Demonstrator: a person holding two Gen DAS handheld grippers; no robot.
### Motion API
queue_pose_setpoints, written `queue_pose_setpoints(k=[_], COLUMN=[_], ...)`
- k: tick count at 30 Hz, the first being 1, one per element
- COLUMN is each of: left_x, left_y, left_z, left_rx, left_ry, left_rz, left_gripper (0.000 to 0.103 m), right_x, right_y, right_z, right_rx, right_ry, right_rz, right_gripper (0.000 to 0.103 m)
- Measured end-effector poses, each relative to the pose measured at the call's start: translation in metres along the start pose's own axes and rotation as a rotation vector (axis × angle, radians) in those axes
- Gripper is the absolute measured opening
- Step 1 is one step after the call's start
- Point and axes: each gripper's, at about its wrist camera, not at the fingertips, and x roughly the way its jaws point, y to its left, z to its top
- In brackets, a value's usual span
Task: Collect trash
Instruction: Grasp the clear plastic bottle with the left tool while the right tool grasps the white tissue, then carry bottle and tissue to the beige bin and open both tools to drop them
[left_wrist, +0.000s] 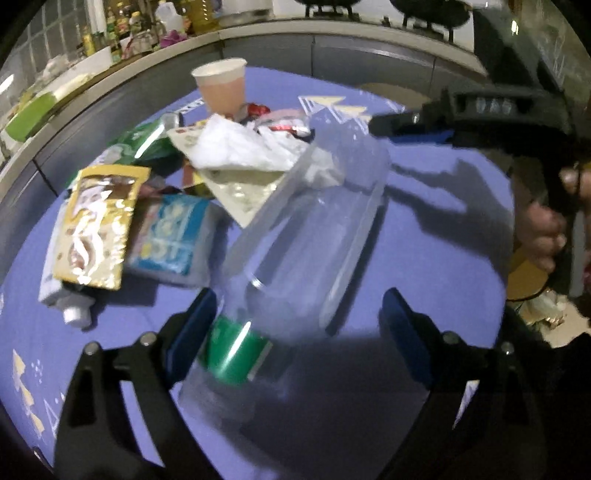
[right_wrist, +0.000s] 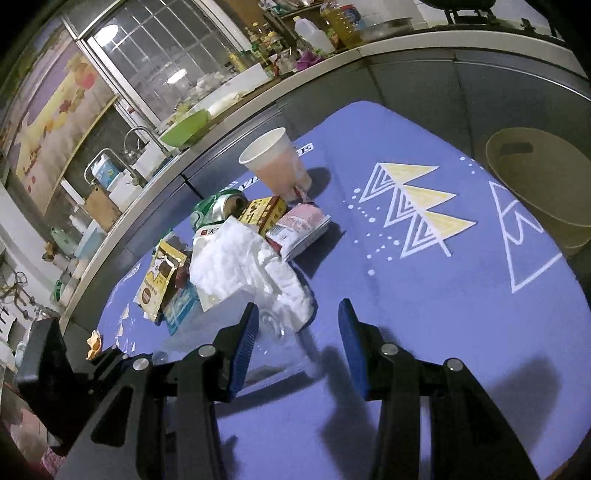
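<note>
A clear plastic bottle (left_wrist: 295, 240) with a green label (left_wrist: 236, 350) lies on the purple tablecloth (left_wrist: 424, 258). My left gripper (left_wrist: 299, 328) stands wide open around its label end. The left pad is at the label and the right pad is well clear of it. My right gripper (right_wrist: 299, 332) hovers half open over the bottle's other end (right_wrist: 275, 339), pressing nothing. In the left wrist view the right gripper (left_wrist: 384, 127) reaches in from the upper right, held by a hand (left_wrist: 543, 236). A crumpled white tissue (right_wrist: 243, 266) lies just beyond the bottle.
More trash is heaped behind: a paper cup (right_wrist: 277, 162), a green can (right_wrist: 218, 210), a pink packet (right_wrist: 299, 229), a yellow wrapper (left_wrist: 99, 229), a blue packet (left_wrist: 170, 236) and a white carton (left_wrist: 62, 295). A tan basket (right_wrist: 539, 184) stands at the table's right. A cluttered counter (right_wrist: 314, 33) runs behind.
</note>
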Motion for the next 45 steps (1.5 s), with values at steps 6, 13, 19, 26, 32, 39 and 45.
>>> queue_pose_setpoints(k=[6,13,19,26,32,39,45], left_x=[0.000,-0.044,-0.075,-0.068,-0.037,0.029,0.090], left_y=[0.004,0.025,0.032,0.036,0.011,-0.035,-0.097], left_z=[-0.021,-0.060,-0.061,-0.002,0.071,0.169,0.248], left_rx=[-0.050,-0.272,-0.387,-0.350,-0.254,-0.196,-0.106], left_ry=[0.059,-0.023,-0.125,-0.171,-0.178,-0.121,-0.018], left_rz=[-0.046,-0.138,-0.177,-0.215,-0.290,-0.394,-0.456], left_gripper=[0.051,0.039,0.039,0.039,0.039,0.039,0.039], right_x=[0.003,0.042,0.074,0.022,-0.049,-0.101,-0.114], right_y=[-0.011,0.017,0.039,0.020,-0.037,-0.137,-0.213], right_z=[0.010,0.010,0.000,-0.010,0.011,0.044,0.056], right_rx=[-0.012,-0.225,-0.359,-0.294,-0.137,0.092,0.246], right_ry=[0.014,0.098,0.123,0.065,-0.132,-0.324,-0.396], right_rz=[0.008,0.029,-0.007,0.099,0.088,-0.058,-0.226], right_gripper=[0.042,0.041,0.020,0.001,0.001,0.001,0.001])
